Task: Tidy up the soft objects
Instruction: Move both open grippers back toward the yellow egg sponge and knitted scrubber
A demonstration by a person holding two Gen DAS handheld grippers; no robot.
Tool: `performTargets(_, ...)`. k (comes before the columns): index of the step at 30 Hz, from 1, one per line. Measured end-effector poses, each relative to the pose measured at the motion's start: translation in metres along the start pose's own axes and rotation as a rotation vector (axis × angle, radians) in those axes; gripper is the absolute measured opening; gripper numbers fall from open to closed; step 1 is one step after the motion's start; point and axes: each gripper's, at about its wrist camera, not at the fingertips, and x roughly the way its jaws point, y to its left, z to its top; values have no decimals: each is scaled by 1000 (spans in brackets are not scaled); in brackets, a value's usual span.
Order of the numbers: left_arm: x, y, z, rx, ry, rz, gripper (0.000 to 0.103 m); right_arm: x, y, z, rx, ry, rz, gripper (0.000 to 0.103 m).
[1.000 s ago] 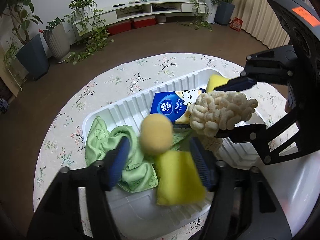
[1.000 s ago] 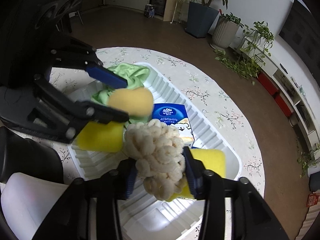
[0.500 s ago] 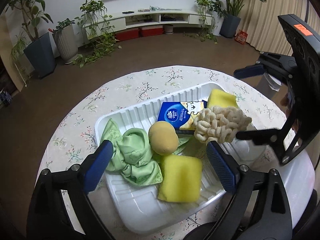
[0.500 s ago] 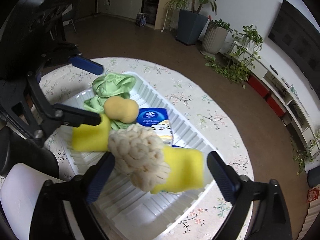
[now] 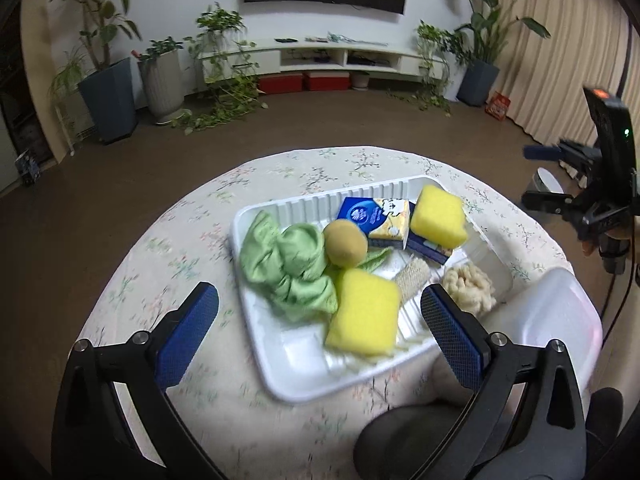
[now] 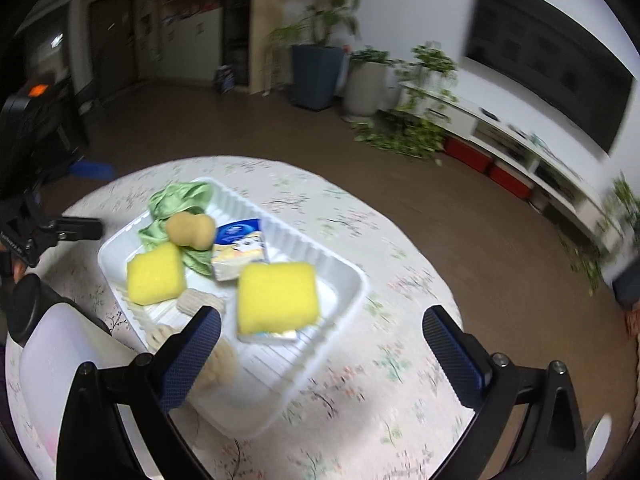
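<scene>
Soft objects all lie in the white ribbed tray [image 5: 256,320] on the round bench [image 5: 168,248] with its floral cloth. Taken left to right in the left wrist view, with the tray as landmark: a crumpled green cloth [image 5: 286,266], thin and limp, fills the tray's left end and laps the left rim; a tan rounded sponge [image 5: 345,243], smooth and peanut-shaped in the right wrist view, sits on its right edge; a yellow rectangular sponge [image 5: 364,314], porous and blocky, lies at the near rim; a blue tissue pack [image 5: 374,218] rests against the far wall; a small woven loofah pad [image 5: 414,278] lies at centre; a second yellow sponge [image 5: 439,216] perches tilted on another pack at the far right; a cream knobbly chenille pad [image 5: 470,286] sits at the tray's right near corner. Left tongs [image 5: 320,320] stand wide apart and hold nothing, above the near rim; right tongs [image 6: 320,340] likewise spread and empty. Risks, as judged: the perched sponge may slide off its pack; the chenille pad near the rim may tip over onto the bench; the light tray may shift if nudged; the cloth may drag its neighbours if pulled.
</scene>
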Motion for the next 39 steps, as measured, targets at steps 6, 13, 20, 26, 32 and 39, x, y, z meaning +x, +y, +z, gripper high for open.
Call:
performTargets(6,-47,7,-44,-74,-64,5,103,-38,-25,-47,174,-51,-34,103)
performTargets(13,-93,-8,-116,-140,-89,-26,103,-88,-13,-130,327,-97,-61,103)
performTargets(20,-114,-47,-189,-152,-52,-46,103,-114,41,-208,430,-76,-21,103)
performTargets(26,-125,-74,-228,-174,-24,-56,103,-139,75,-216,448,-67,-13,103)
performTargets(32,-122,-103,-255,-165,12,-68,103,-142,106,-215,458,-13,20,103)
performTargets(39,-109,-132,-258,-120,21,-76,103,-117,183,-238,438,76,108,103)
